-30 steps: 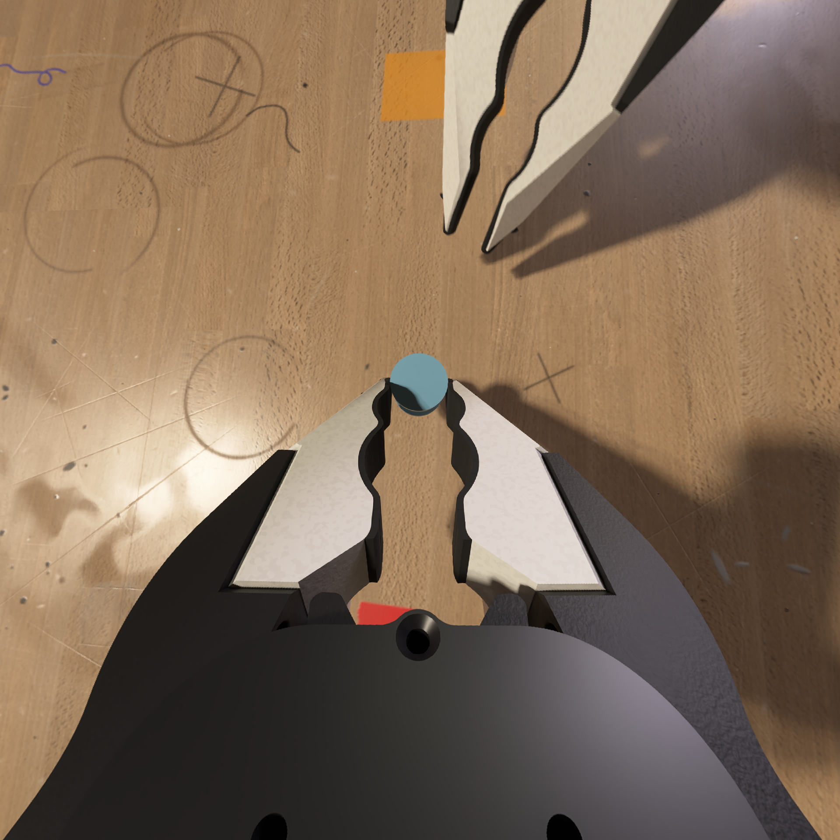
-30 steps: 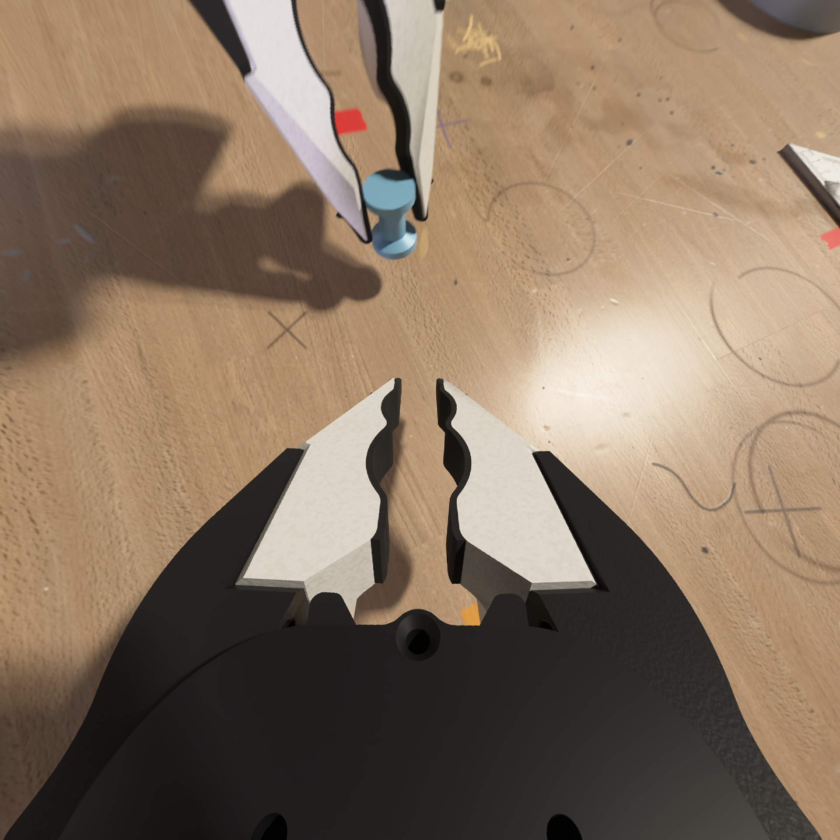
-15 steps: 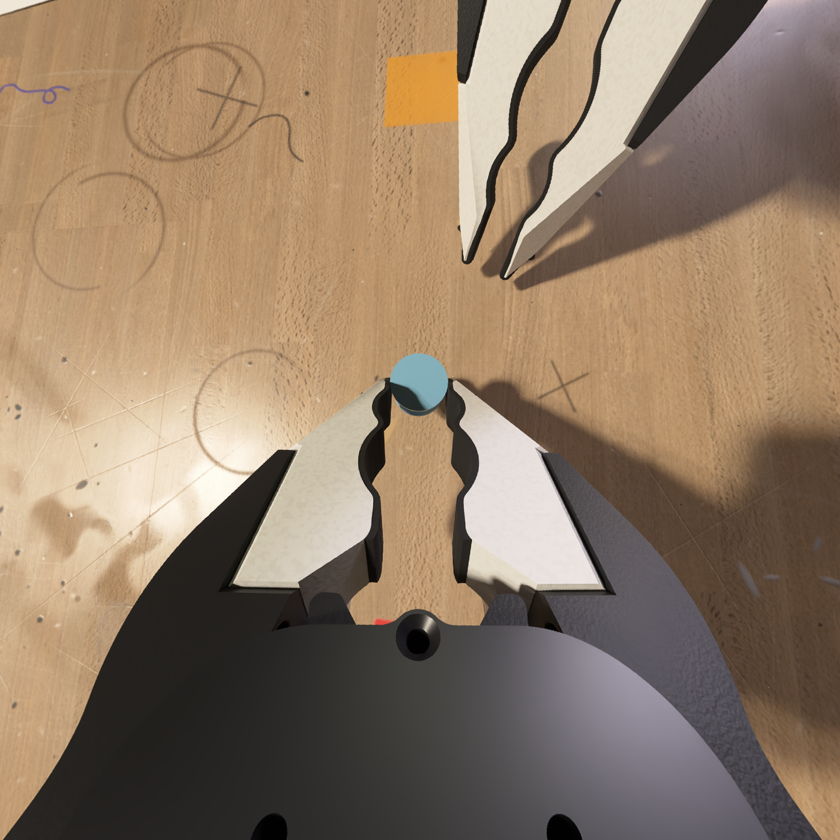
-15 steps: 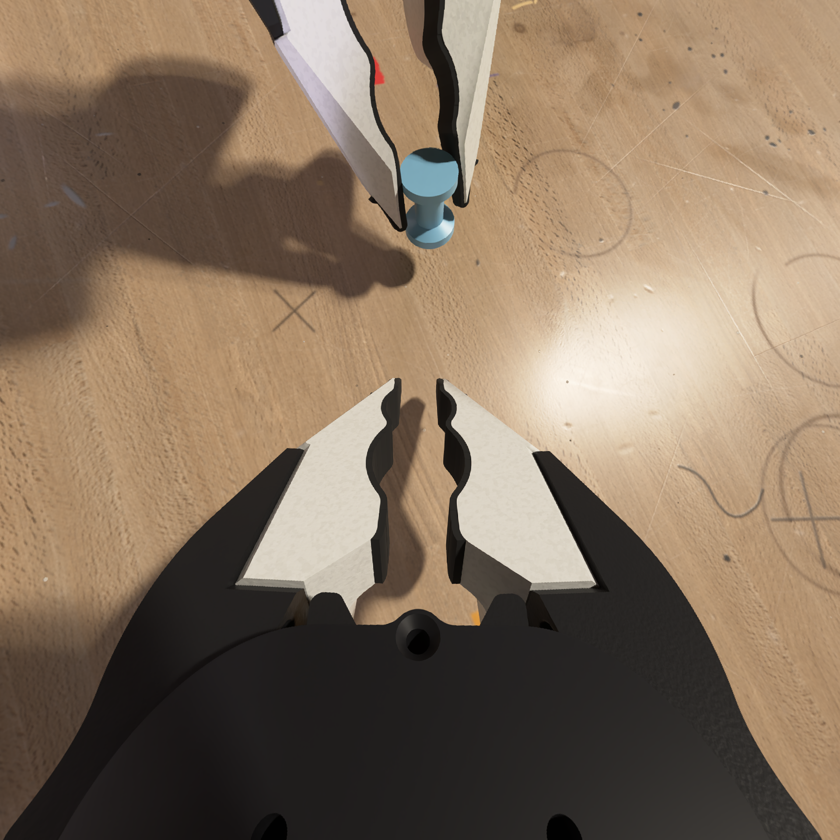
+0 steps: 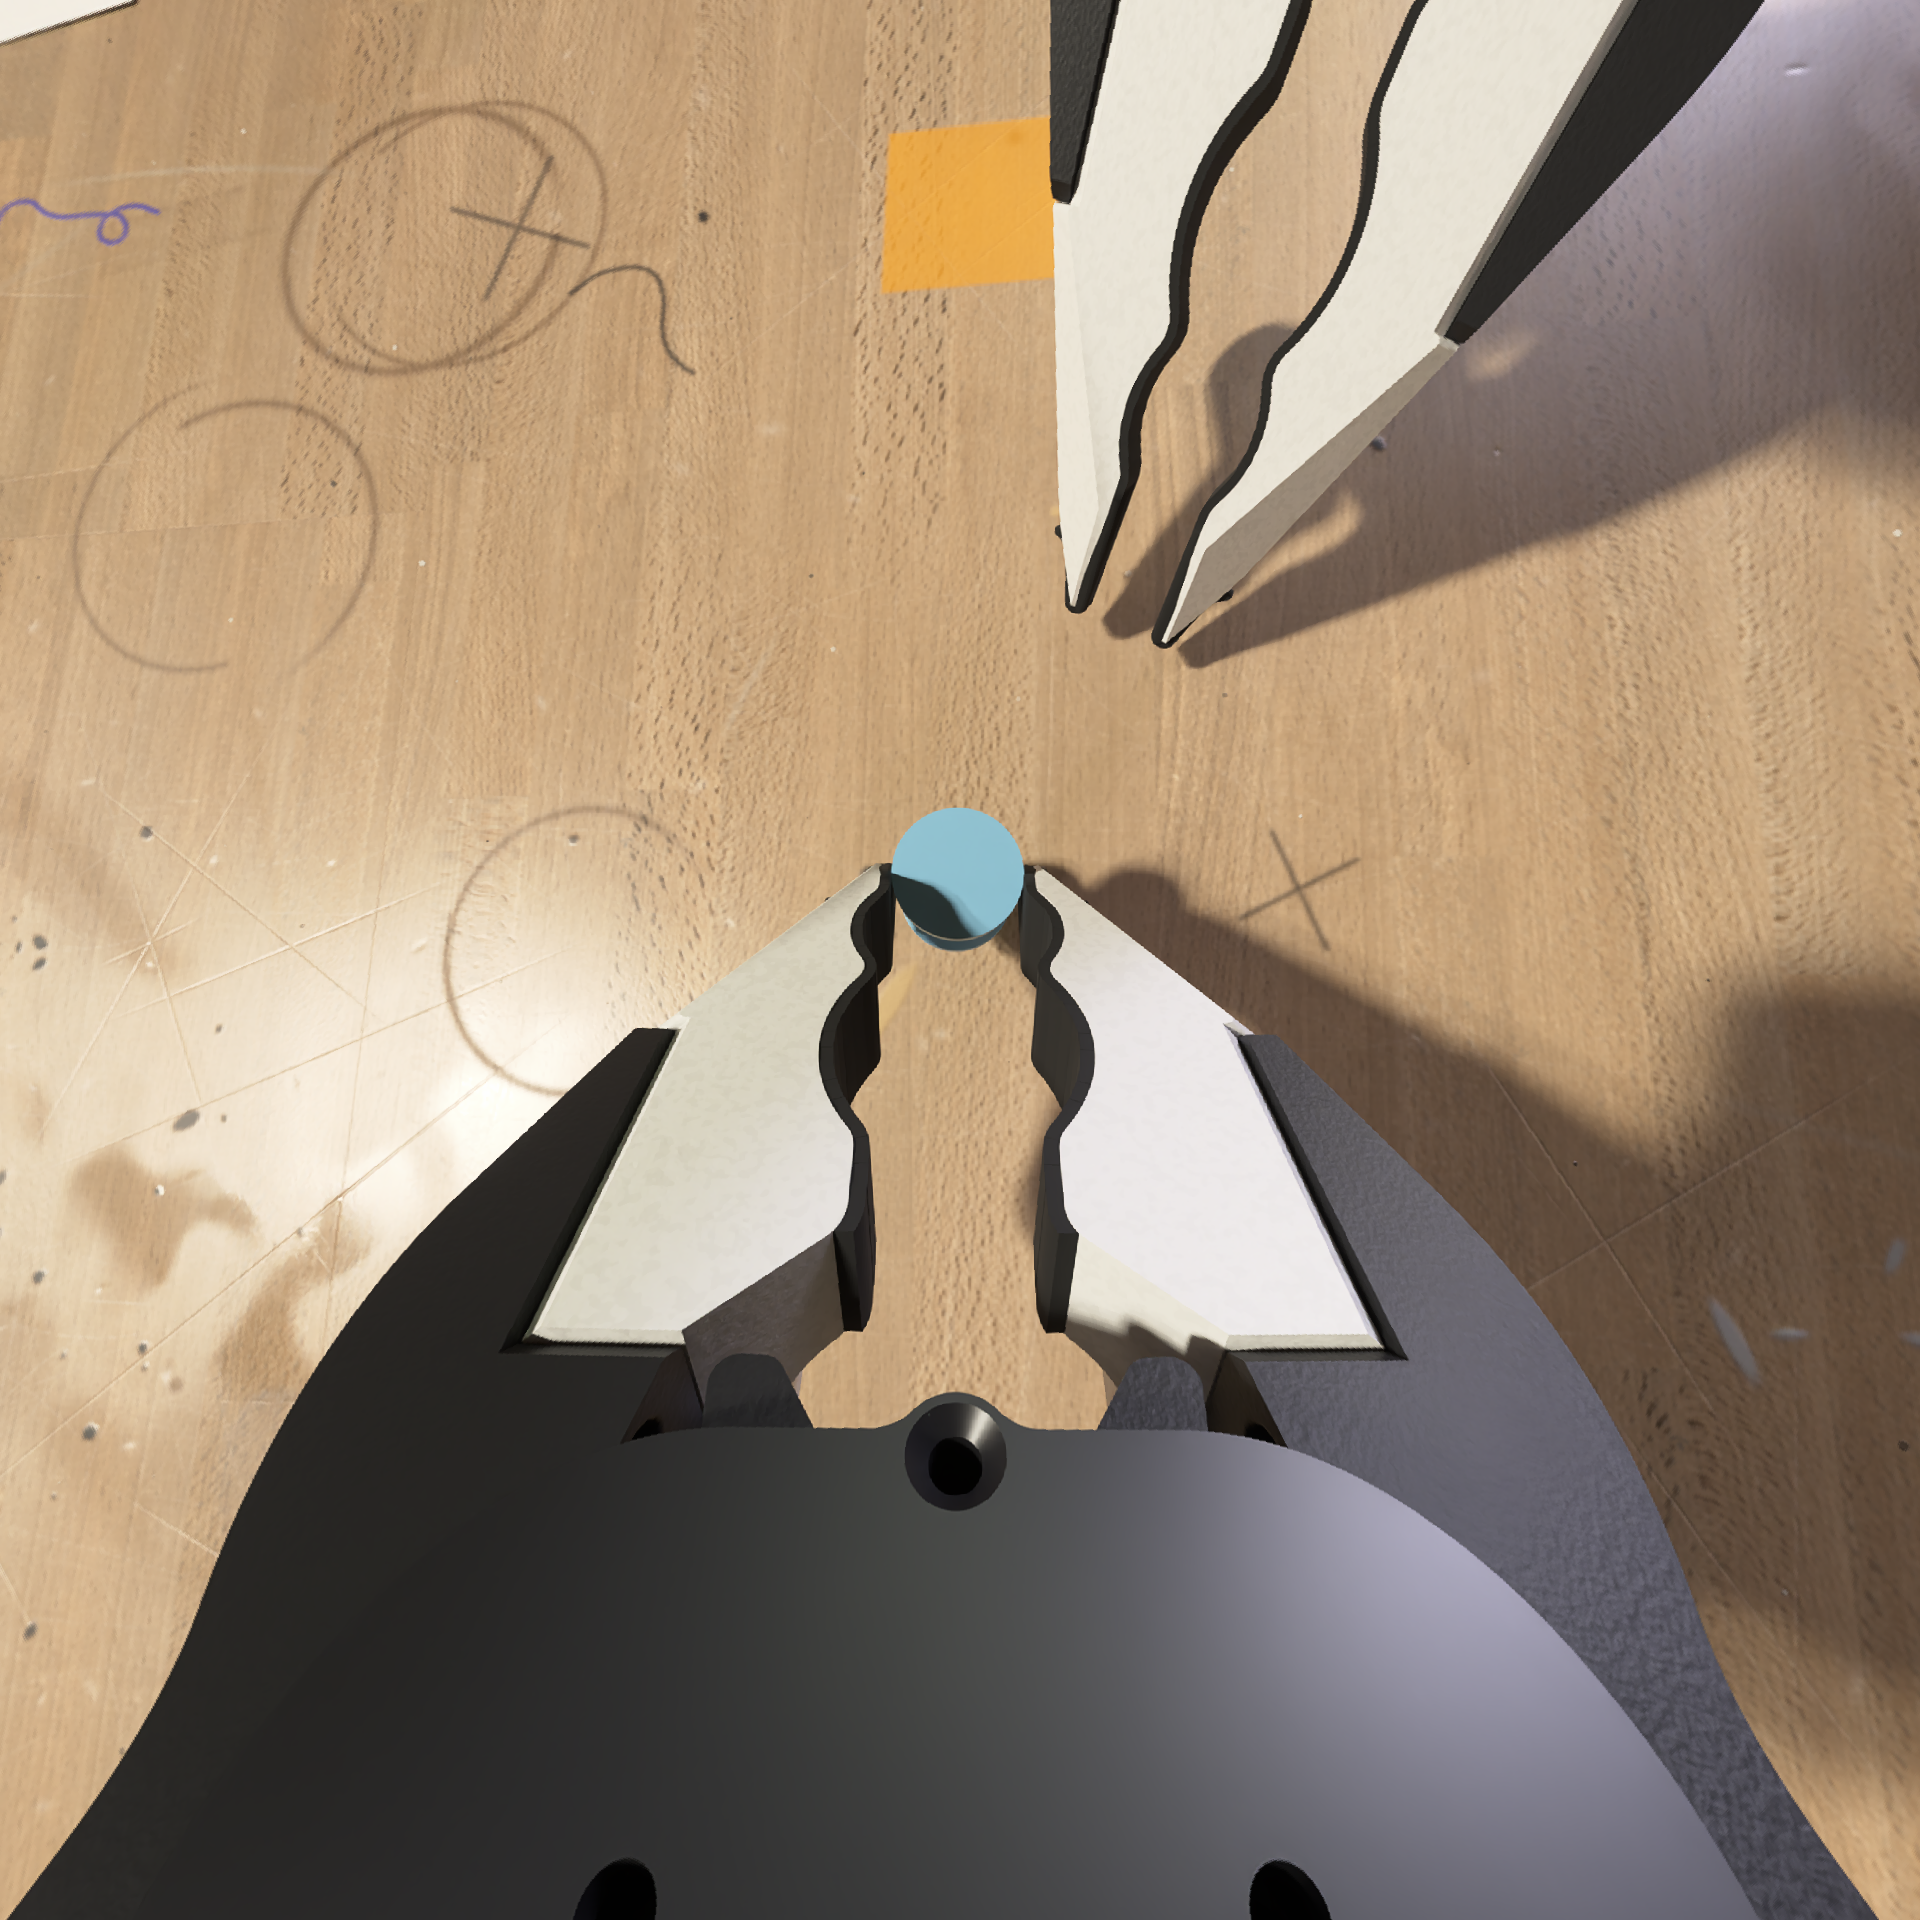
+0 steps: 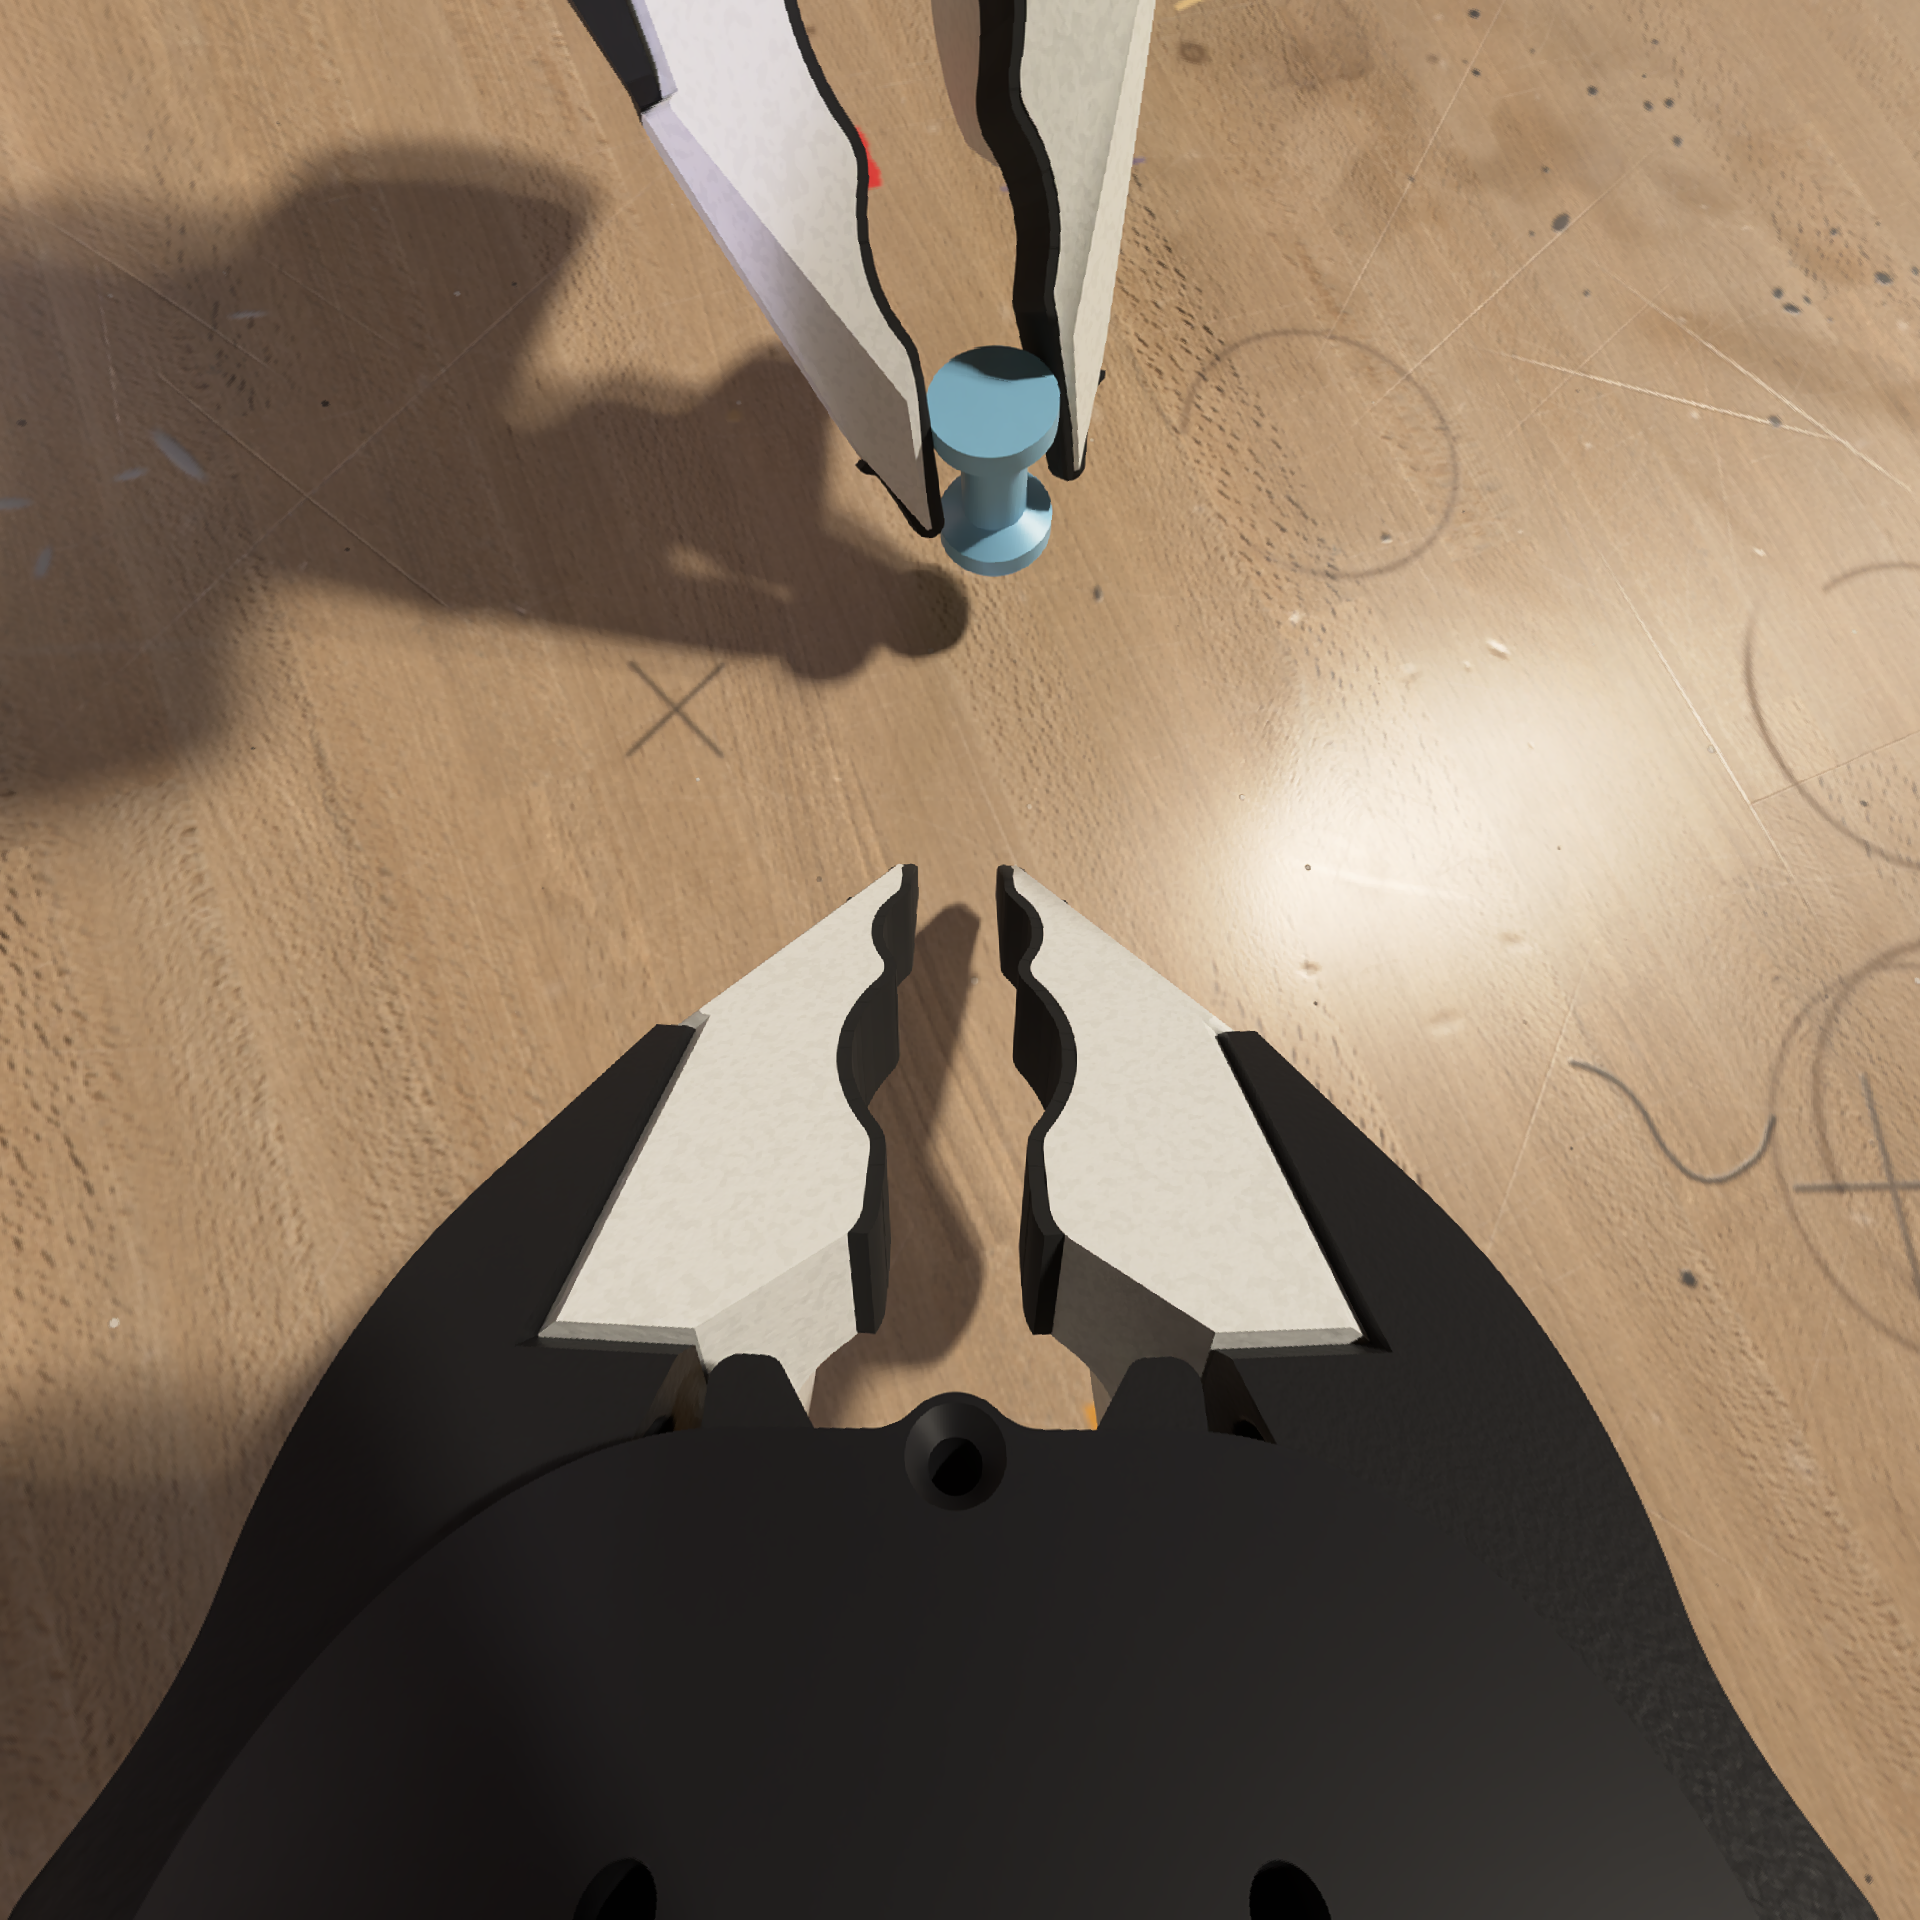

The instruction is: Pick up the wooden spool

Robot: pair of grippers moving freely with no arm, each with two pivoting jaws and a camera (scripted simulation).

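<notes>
The wooden spool (image 5: pixel 957 873), painted pale blue, is seen clamped at the very tips of the left gripper (image 5: pixel 957 883), its upper flange pinched between the two fingertips while the narrow waist and lower flange hang below them, as shown in the right wrist view (image 6: pixel 992 457). The spool's long axis is judged to stand roughly upright, running along the direction in which the left fingers point, so that only its round end face is presented to the left wrist camera. Whether the lower flange touches the wooden tabletop (image 5: pixel 623 675) or is held just above it cannot be told for certain; the shadow beside it suggests that it is raised slightly. The left jaws are closed only as far as the flange allows, a clear gap being left behind the tips. The right gripper (image 6: pixel 956 883) is held ahead of the left one and a little to its right, well apart from the spool, with its jaws nearly together, a narrow slit remaining between them and nothing held. The left gripper is therefore the nearer, and the lift is judged to depend on this shallow tip grasp: a slip of the flange could be risked if the raise is made abruptly.
</notes>
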